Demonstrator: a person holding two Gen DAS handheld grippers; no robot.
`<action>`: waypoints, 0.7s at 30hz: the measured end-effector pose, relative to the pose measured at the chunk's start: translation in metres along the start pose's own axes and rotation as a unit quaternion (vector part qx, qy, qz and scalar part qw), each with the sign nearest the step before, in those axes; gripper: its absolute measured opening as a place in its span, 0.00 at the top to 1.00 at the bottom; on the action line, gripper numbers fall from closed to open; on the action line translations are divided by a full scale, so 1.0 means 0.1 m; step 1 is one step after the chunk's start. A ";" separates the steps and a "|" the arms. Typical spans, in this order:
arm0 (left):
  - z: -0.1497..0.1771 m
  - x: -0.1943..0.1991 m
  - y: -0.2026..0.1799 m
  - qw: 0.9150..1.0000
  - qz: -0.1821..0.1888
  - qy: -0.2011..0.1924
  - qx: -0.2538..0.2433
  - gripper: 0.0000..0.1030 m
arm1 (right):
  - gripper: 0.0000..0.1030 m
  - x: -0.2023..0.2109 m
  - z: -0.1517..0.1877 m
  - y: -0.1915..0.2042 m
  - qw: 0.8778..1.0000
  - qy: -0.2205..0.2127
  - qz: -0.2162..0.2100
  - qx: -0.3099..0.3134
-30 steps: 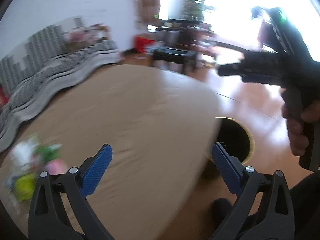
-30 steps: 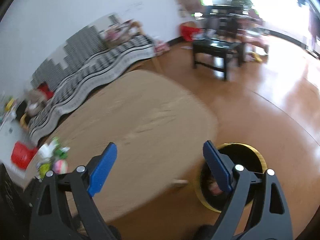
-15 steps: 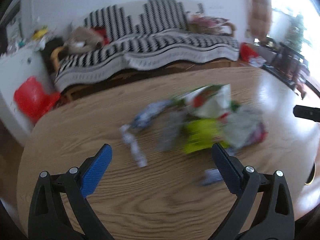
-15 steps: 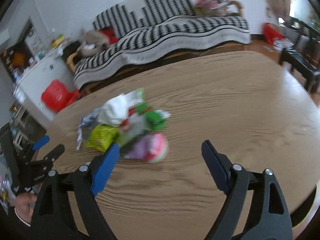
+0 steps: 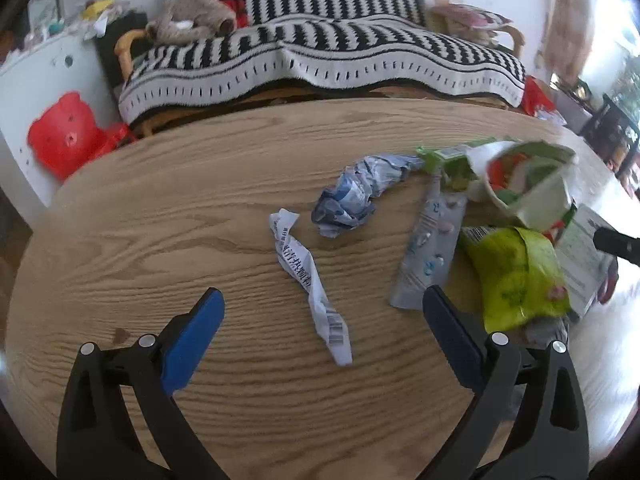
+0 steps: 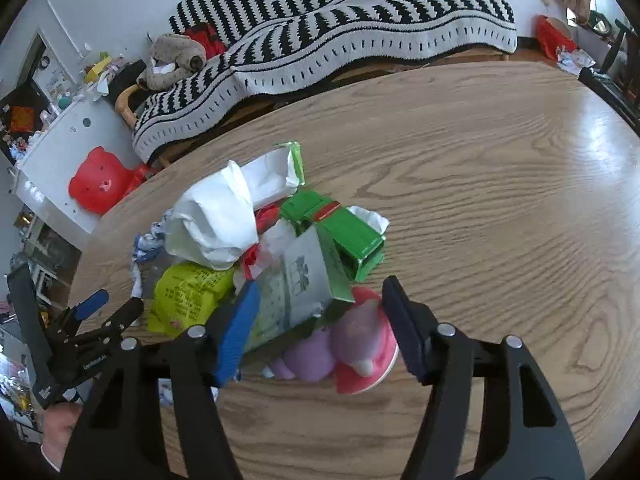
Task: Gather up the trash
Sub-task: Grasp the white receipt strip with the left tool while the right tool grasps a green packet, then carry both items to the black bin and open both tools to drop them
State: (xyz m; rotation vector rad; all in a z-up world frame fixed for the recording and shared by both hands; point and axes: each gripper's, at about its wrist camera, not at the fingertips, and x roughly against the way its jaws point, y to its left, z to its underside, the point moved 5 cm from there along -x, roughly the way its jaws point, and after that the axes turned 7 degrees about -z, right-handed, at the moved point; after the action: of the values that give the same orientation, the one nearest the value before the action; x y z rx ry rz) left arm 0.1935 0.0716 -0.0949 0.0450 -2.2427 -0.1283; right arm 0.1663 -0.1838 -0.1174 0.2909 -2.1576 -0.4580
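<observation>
A pile of trash lies on a round wooden table (image 5: 200,208). In the left wrist view my left gripper (image 5: 322,330) is open, its jaws either side of a twisted white paper strip (image 5: 308,280). Beyond lie a crumpled blue-white wrapper (image 5: 352,196), a silver pouch (image 5: 428,256), a yellow-green bag (image 5: 516,276) and a torn carton (image 5: 532,184). In the right wrist view my right gripper (image 6: 320,328) is open around a pink cup (image 6: 360,344) and a grey-green box (image 6: 300,292). A green box (image 6: 340,236), white paper (image 6: 216,220) and the yellow-green bag (image 6: 188,292) lie behind.
A sofa with a striped black-and-white blanket (image 6: 320,40) stands behind the table. A red bear-shaped stool (image 6: 98,186) sits by a white cabinet (image 6: 52,148) at the left. The left gripper (image 6: 92,320) shows at the left edge of the right wrist view.
Both grippers have swung from the floor bin side round to the trash pile and come closer. The right gripper's jaws now stand around the pink cup; both stay open.
</observation>
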 end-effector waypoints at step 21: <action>-0.03 0.40 -0.04 0.999 0.029 -0.007 0.013 0.90 | 0.87 0.85 -0.10 -0.10 0.994 -0.086 -0.073 -0.016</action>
State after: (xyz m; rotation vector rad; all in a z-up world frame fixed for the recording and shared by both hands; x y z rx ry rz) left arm 0.1711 0.0646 -0.0623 -0.0057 -2.2576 -0.0683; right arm 0.1259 -0.2261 -0.0545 0.4060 -2.3028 -0.6190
